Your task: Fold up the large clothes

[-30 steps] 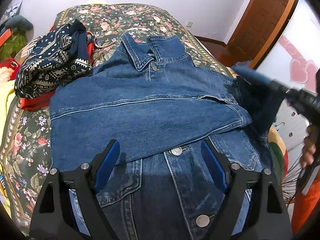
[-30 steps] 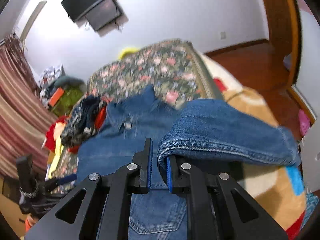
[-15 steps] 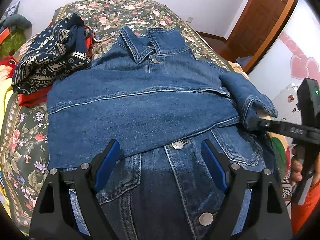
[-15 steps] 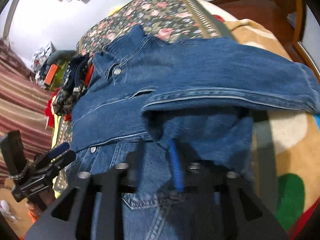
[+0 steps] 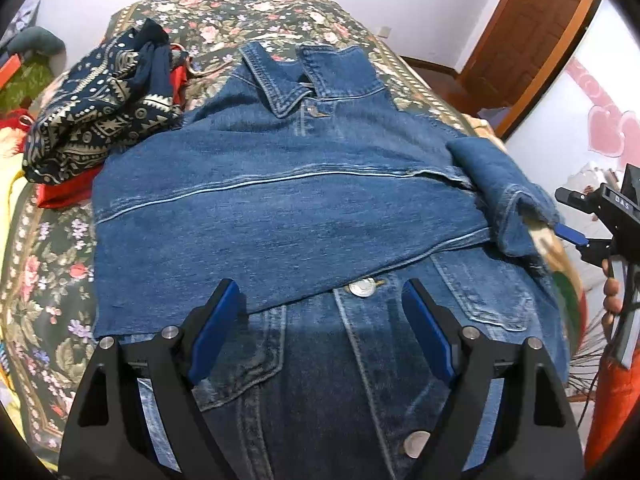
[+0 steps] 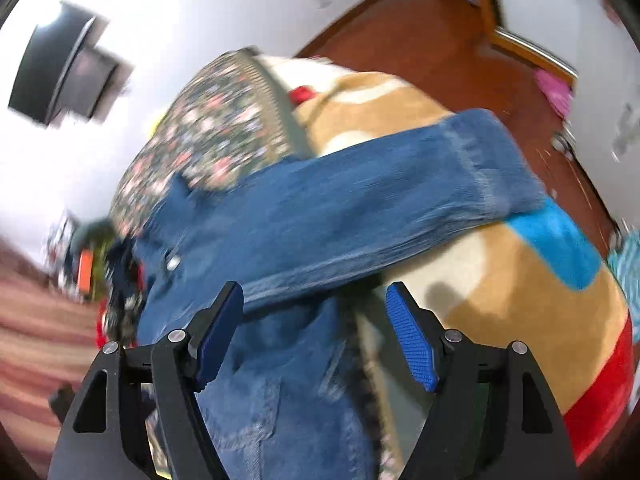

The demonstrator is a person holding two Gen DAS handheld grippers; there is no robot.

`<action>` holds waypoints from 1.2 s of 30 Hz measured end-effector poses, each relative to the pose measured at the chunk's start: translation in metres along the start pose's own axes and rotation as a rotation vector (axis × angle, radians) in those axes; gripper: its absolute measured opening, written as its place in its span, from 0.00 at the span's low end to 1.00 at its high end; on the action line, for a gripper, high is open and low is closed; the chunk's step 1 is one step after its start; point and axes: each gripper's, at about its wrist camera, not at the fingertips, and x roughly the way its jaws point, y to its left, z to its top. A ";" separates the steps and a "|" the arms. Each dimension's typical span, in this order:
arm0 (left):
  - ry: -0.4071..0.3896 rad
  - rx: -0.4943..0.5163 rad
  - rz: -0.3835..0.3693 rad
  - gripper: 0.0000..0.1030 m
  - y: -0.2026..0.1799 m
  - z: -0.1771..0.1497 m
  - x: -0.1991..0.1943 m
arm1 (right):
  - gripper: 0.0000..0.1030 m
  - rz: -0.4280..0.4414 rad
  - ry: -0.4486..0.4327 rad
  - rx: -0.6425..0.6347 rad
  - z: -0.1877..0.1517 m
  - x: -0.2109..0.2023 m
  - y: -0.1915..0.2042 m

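The denim jacket [image 5: 304, 208] lies front-up on the floral bedspread [image 5: 52, 280], collar toward the wall, one sleeve folded across its chest. The other sleeve [image 6: 360, 208] drapes off the bed's side over a tan blanket [image 6: 500, 292]. My left gripper [image 5: 320, 320] hovers over the button placket, jaws spread, gripping nothing. My right gripper [image 6: 316, 328] is spread wide too, empty, just beside the sleeve. A patterned navy garment [image 5: 96, 112] sits heaped near the jacket's shoulder.

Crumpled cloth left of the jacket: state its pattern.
Navy with cream geometric and dotted print, clearest in the left wrist view.
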 end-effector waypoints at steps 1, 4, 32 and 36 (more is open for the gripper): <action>0.001 0.003 0.008 0.80 0.000 0.000 0.001 | 0.69 -0.002 0.002 0.028 0.004 0.006 -0.006; 0.007 0.002 0.006 0.80 0.000 -0.001 0.002 | 0.69 0.013 0.016 0.111 0.012 0.019 -0.022; -0.051 -0.021 -0.012 0.80 0.017 -0.009 -0.021 | 0.08 0.172 -0.354 -0.488 0.012 -0.061 0.189; -0.089 -0.045 -0.026 0.80 0.027 -0.011 -0.036 | 0.08 0.279 -0.278 -0.584 -0.013 -0.050 0.242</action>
